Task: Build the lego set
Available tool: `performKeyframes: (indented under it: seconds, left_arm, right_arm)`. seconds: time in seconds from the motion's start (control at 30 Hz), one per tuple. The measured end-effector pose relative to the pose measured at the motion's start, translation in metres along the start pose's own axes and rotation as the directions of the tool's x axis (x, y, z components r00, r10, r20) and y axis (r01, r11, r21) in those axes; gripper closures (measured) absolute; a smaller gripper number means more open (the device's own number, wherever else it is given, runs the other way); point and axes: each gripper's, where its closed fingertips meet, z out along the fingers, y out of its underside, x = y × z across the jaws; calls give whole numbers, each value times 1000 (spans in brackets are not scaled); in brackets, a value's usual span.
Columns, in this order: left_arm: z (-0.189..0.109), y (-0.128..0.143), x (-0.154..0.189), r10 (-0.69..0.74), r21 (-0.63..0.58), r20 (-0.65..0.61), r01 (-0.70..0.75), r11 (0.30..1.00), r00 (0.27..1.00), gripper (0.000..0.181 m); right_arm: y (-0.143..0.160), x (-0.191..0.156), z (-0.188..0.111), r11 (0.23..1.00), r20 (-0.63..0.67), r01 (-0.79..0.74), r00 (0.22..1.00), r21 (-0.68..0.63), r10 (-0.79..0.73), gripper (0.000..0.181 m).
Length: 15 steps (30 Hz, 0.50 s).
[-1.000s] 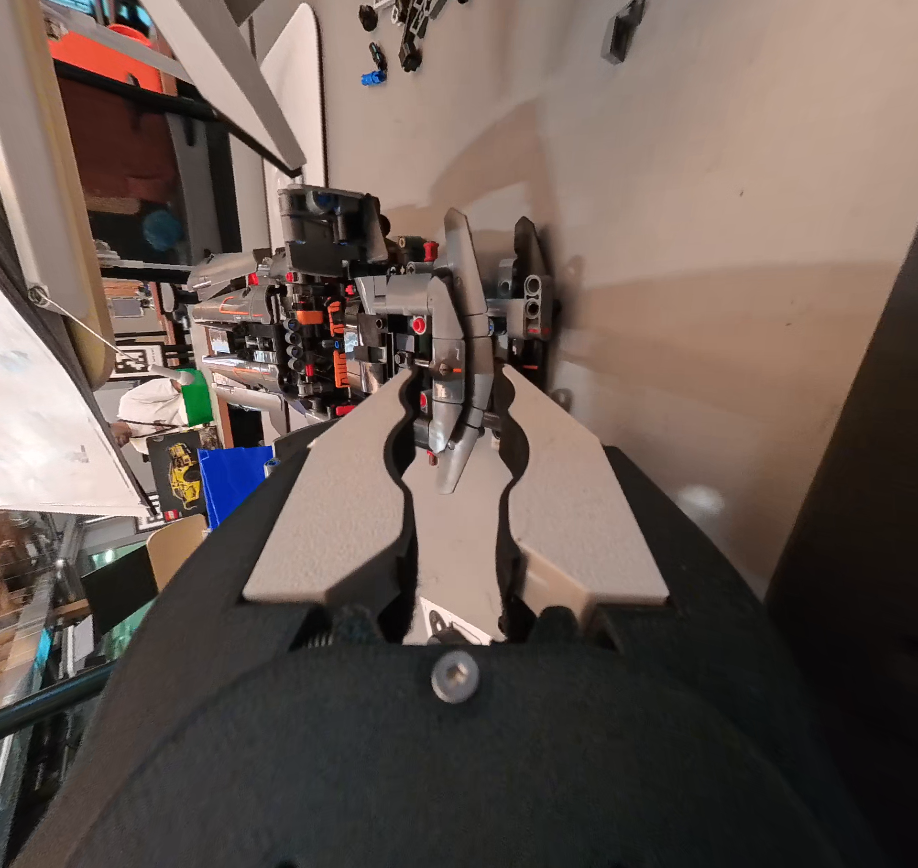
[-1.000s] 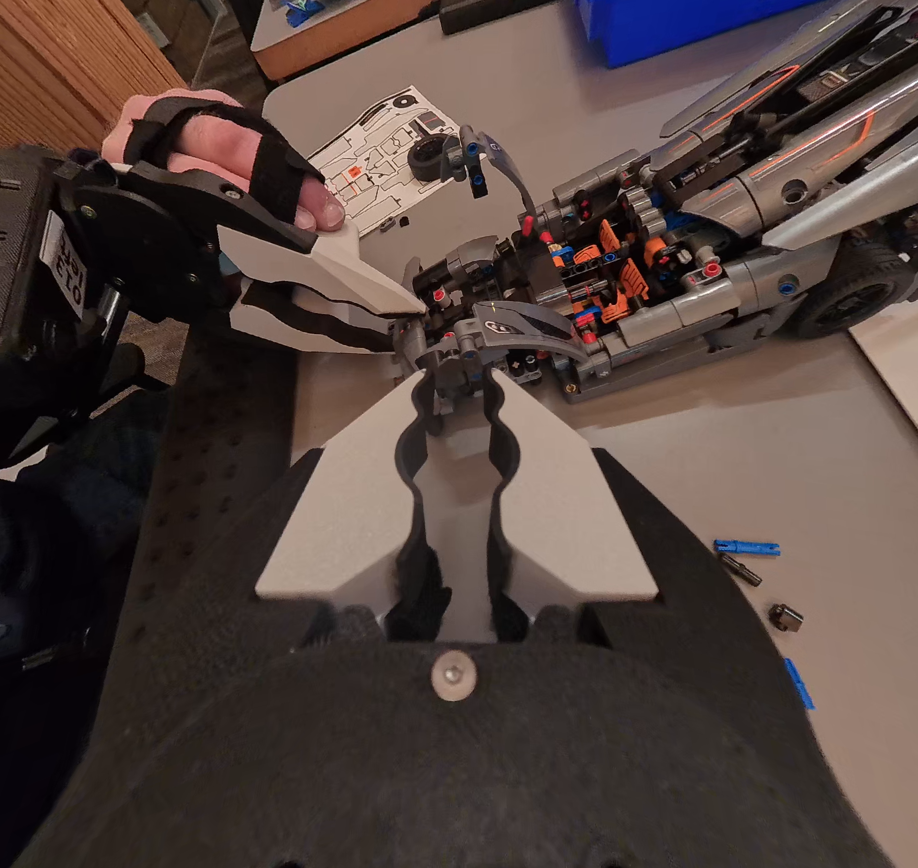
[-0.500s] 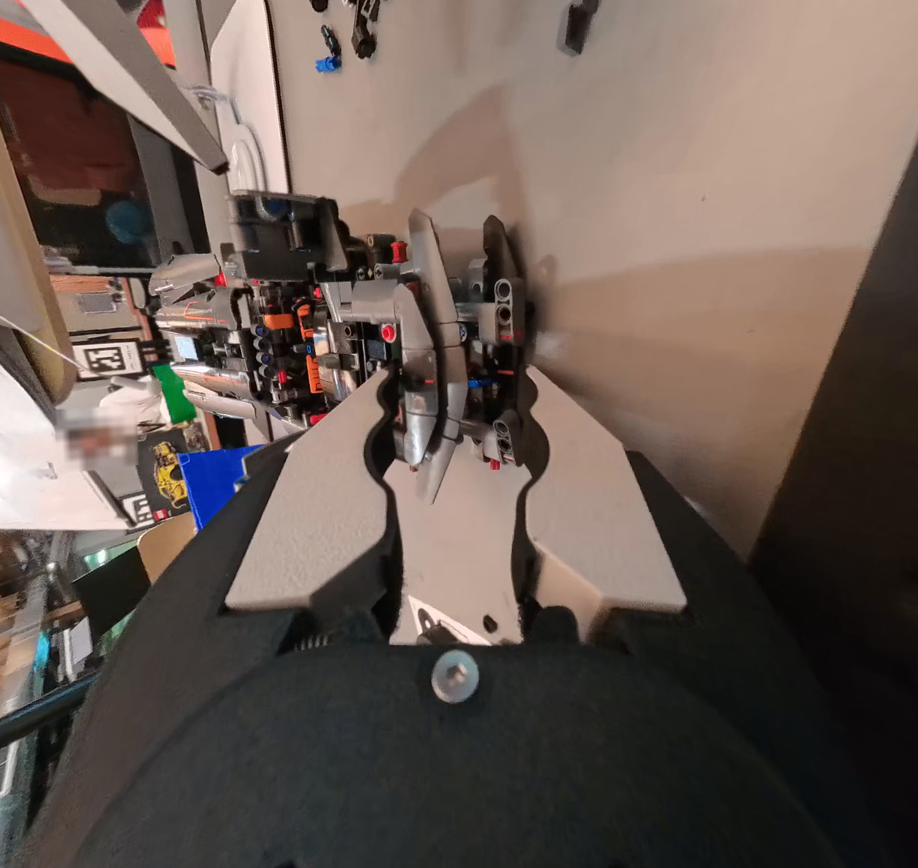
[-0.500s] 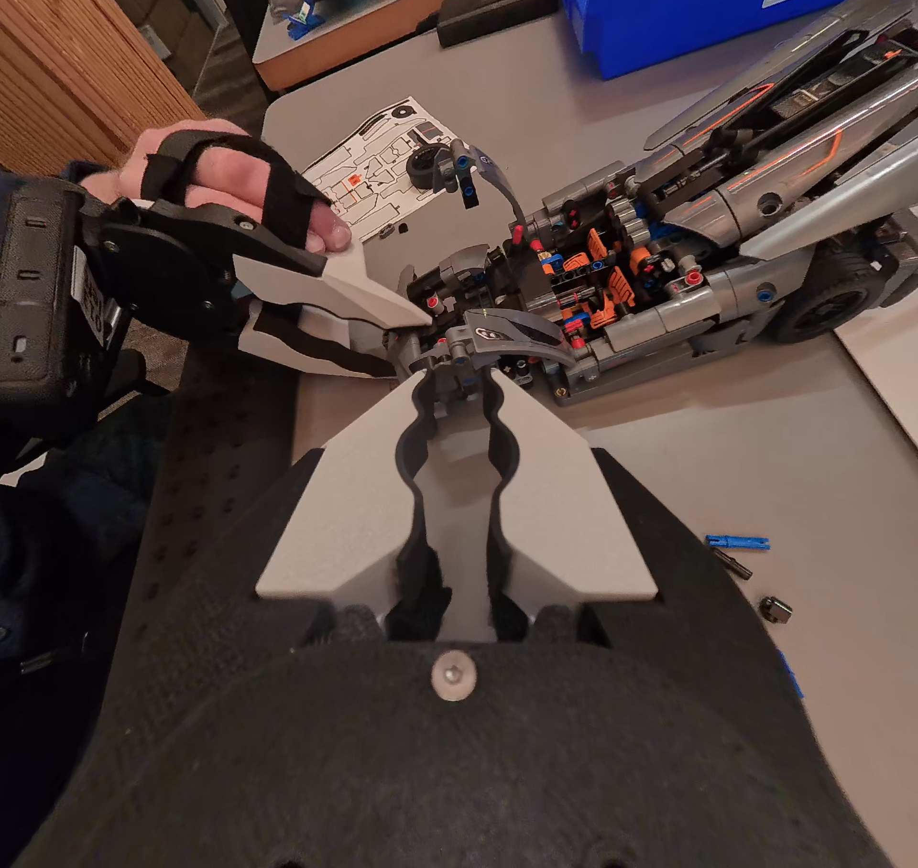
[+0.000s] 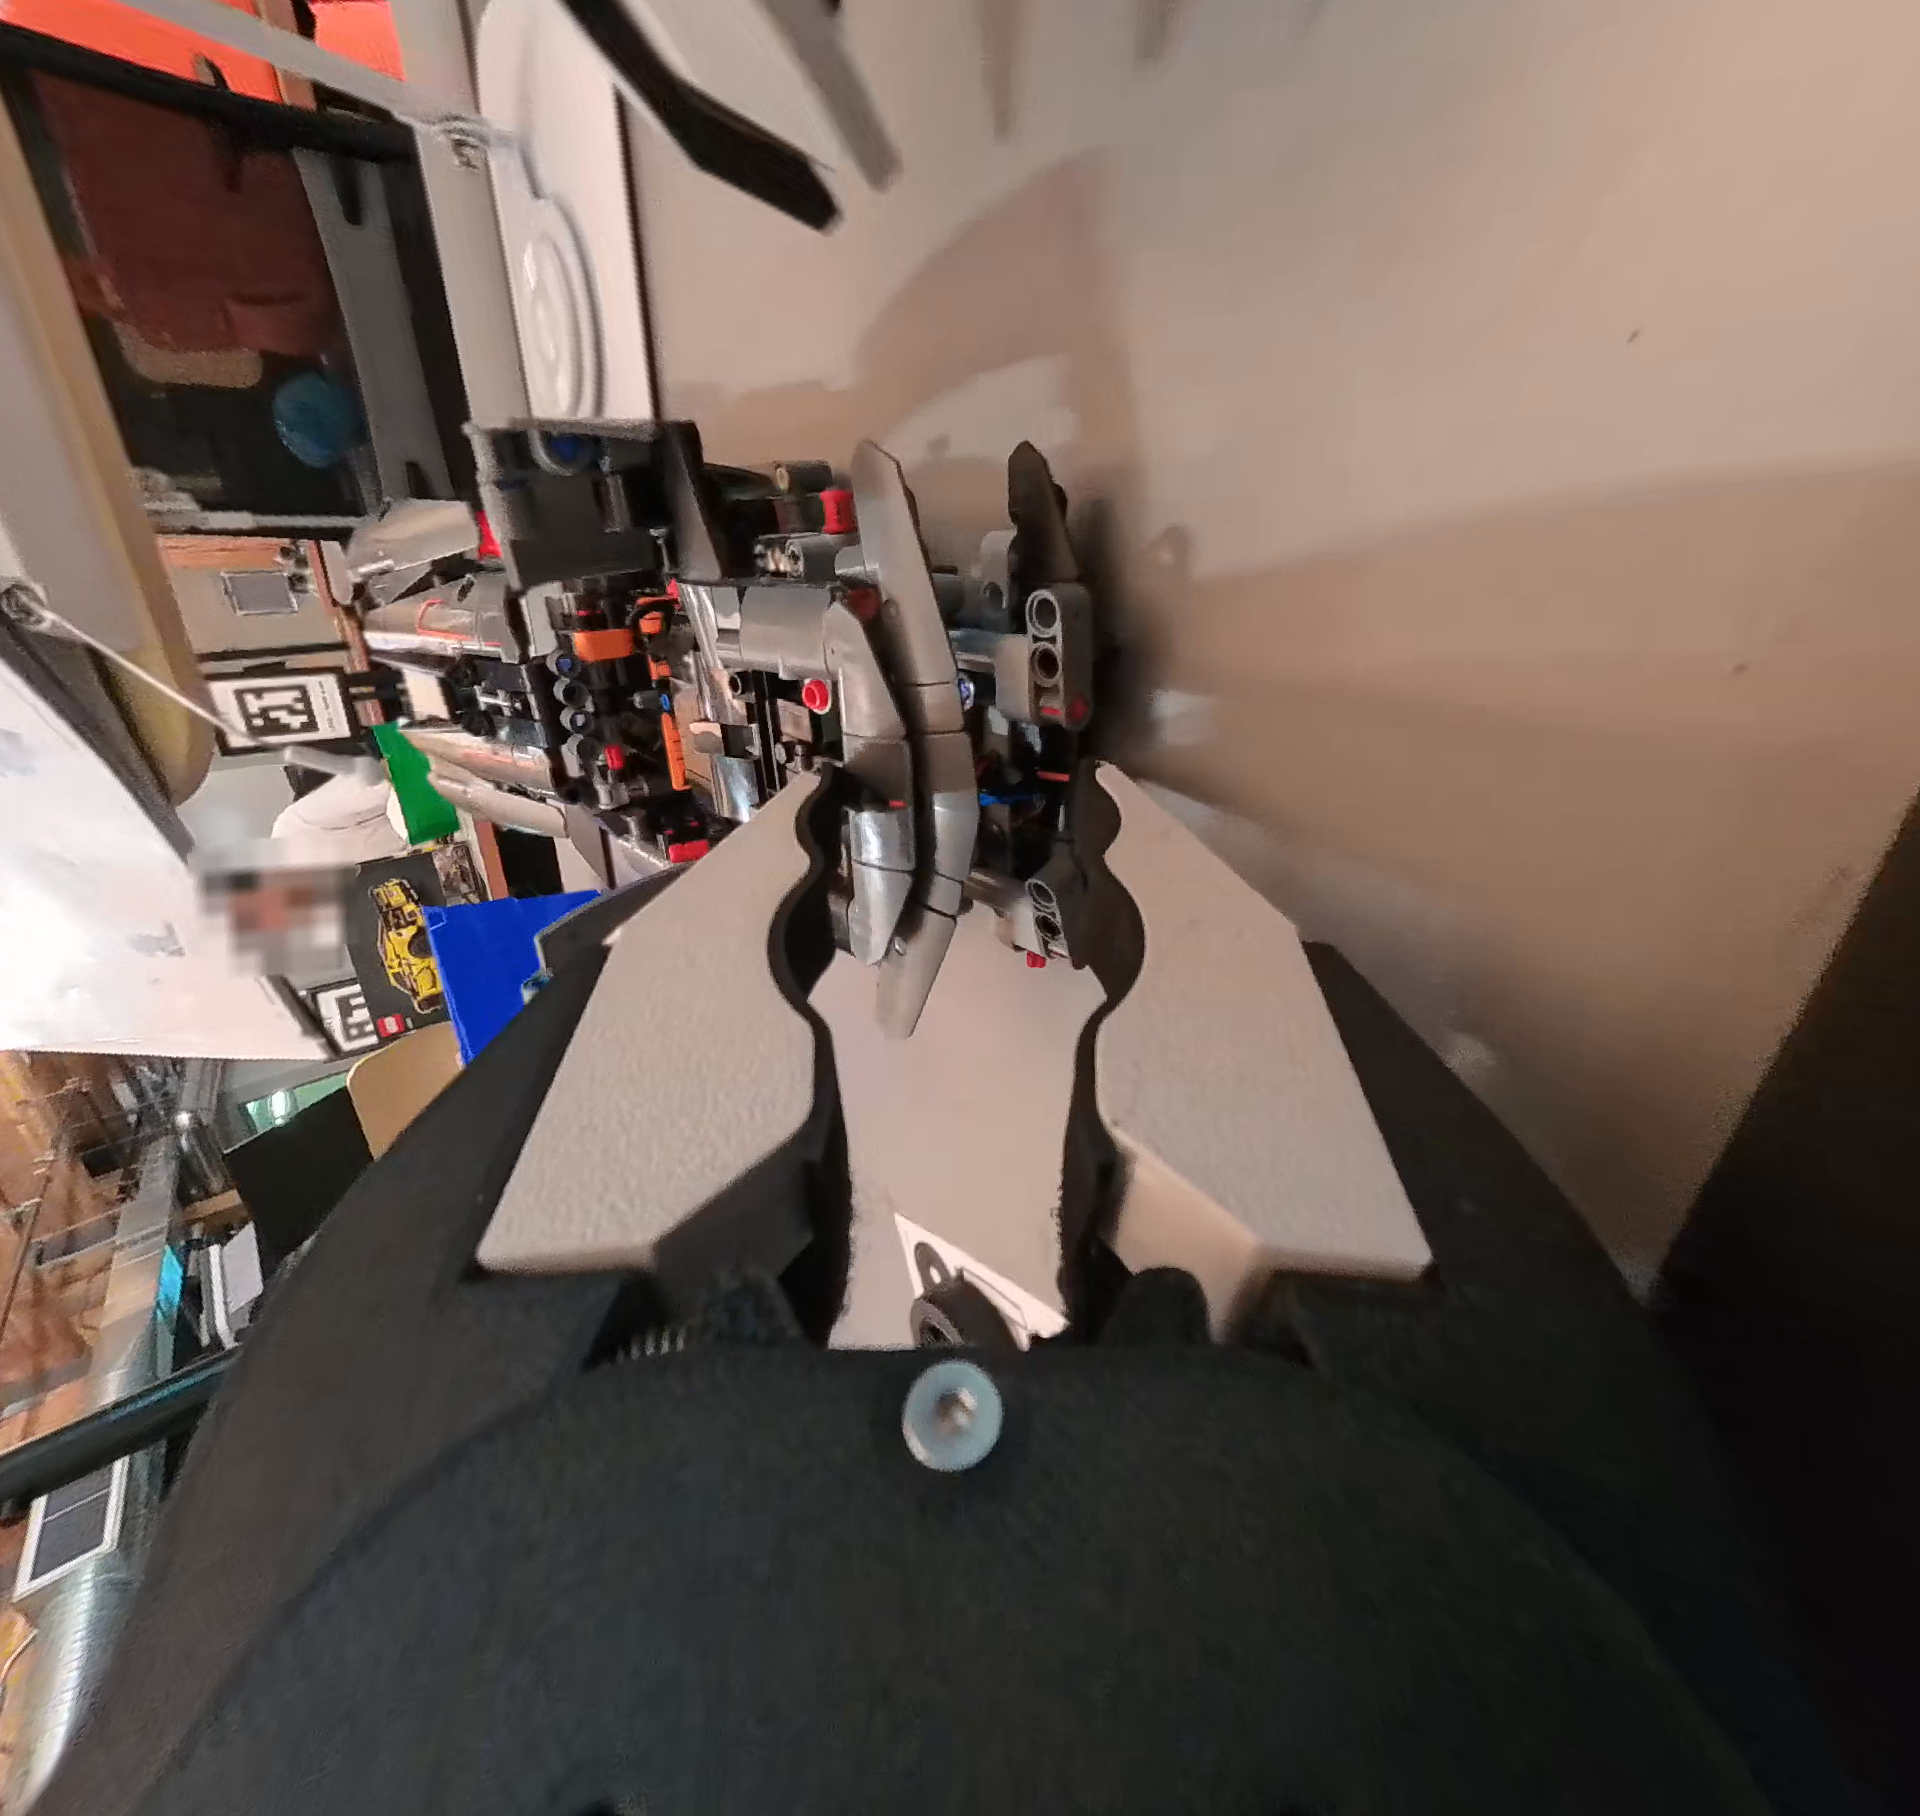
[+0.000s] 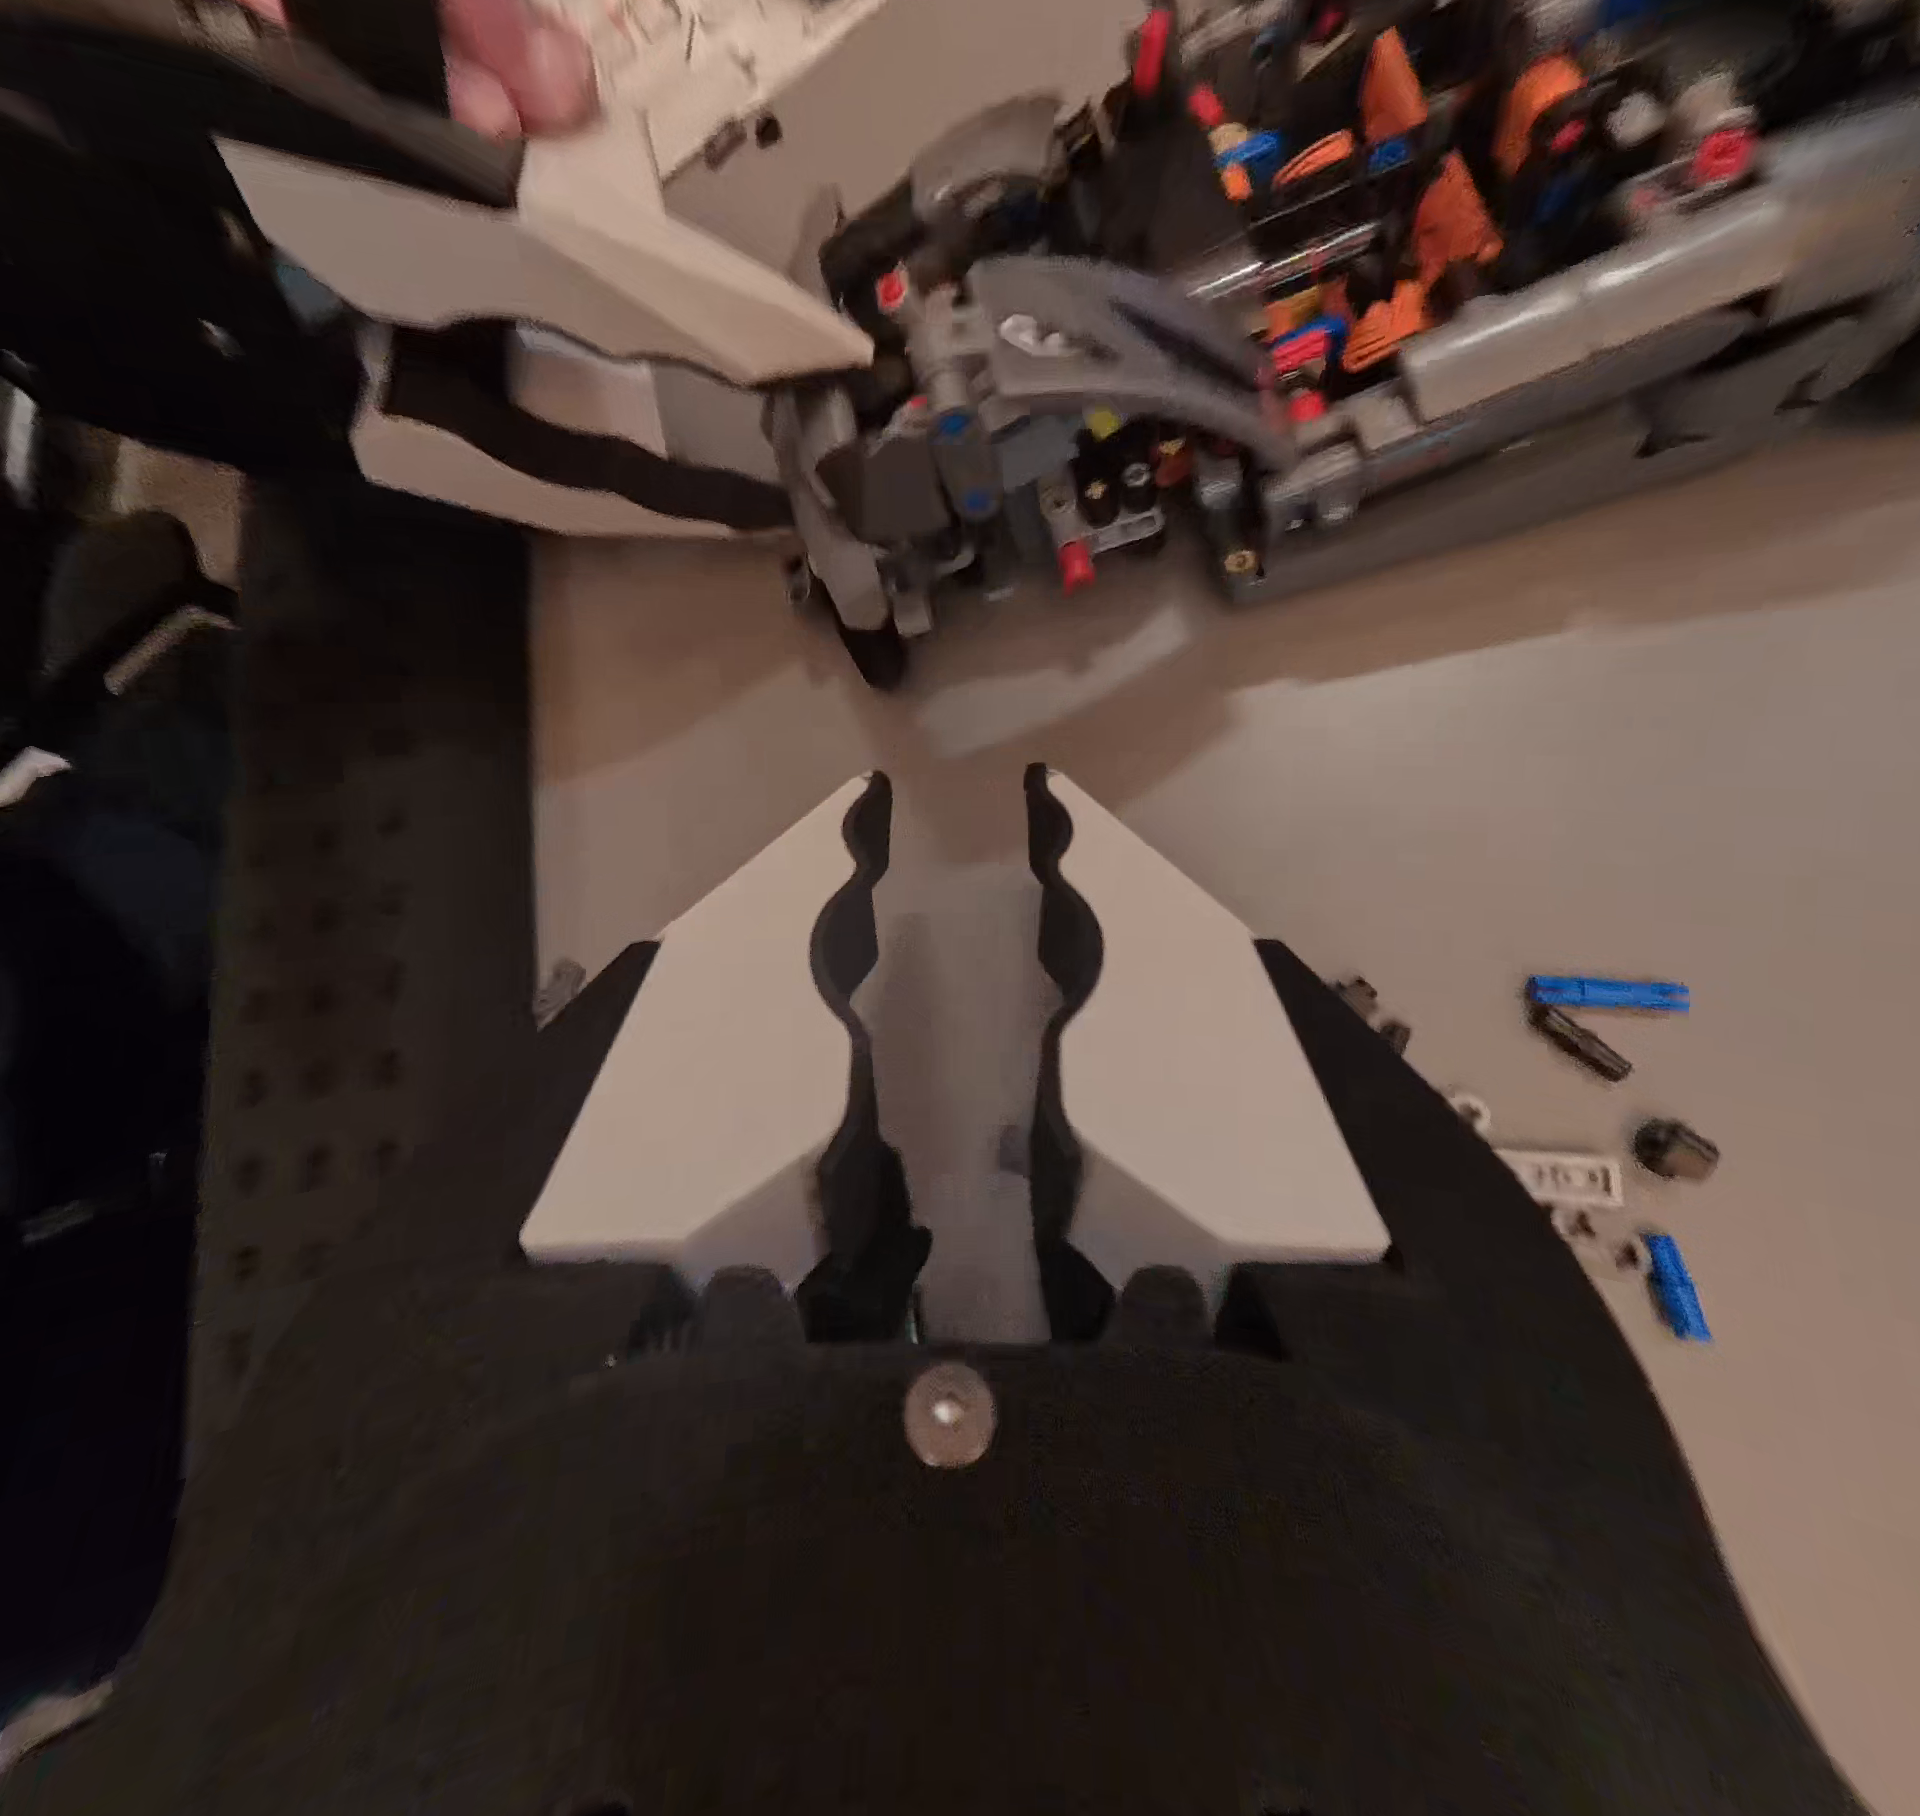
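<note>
Left gripper on the nose of the lego car, right gripper empty above the table.

My left gripper (image 5: 956,790) has its jaws spread around the front end of the lego car (image 5: 727,686); whether the pads actually press on it I cannot tell. In the right wrist view that same gripper (image 6: 821,436) reaches in from the left table edge, a strapped hand (image 6: 457,10) behind it. My right gripper (image 6: 956,779) sits apart from the car (image 6: 1351,312), jaws parted with nothing between them. The car lies on the grey table (image 6: 1455,779), nose toward the left edge. Loose blue pins (image 6: 1605,994) and small dark pieces (image 6: 1673,1148) lie near the right edge, and a sticker sheet (image 6: 707,10) lies behind the car's nose. The right view is blurred.
</note>
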Motion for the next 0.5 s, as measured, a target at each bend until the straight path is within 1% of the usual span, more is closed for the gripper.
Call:
performKeyframes:
  seconds: [0.07, 0.17, 0.23, 0.37, 0.43, 0.5]
  left_arm:
    - [0, -1, -4, -16, 7, 5, 16, 1000, 1000, 139]
    - [0, -4, -9, -40, 26, 2, 39, 999, 999, 139]
    - [0, -5, -11, -46, 31, -2, 46, 998, 999, 140]
    - [0, -7, -16, -75, 47, -6, 76, 996, 997, 140]
    - [0, -7, -18, -84, 46, -3, 84, 995, 997, 139]
    - [1, -6, -20, -87, 43, -4, 87, 995, 996, 139]
  right_arm:
    - [-1, -3, 13, 997, -27, 78, 997, -23, -79, 155]
    - [-6, -4, 27, 987, -75, 159, 984, -36, -161, 155]
    - [-5, -2, 34, 977, -107, 203, 972, -70, -210, 157]
    - [-6, -3, 42, 956, -134, 279, 948, -92, -290, 163]
    - [-11, -5, 42, 947, -152, 312, 935, -75, -320, 170]
    - [-13, -3, 43, 945, -163, 319, 931, -69, -326, 172]
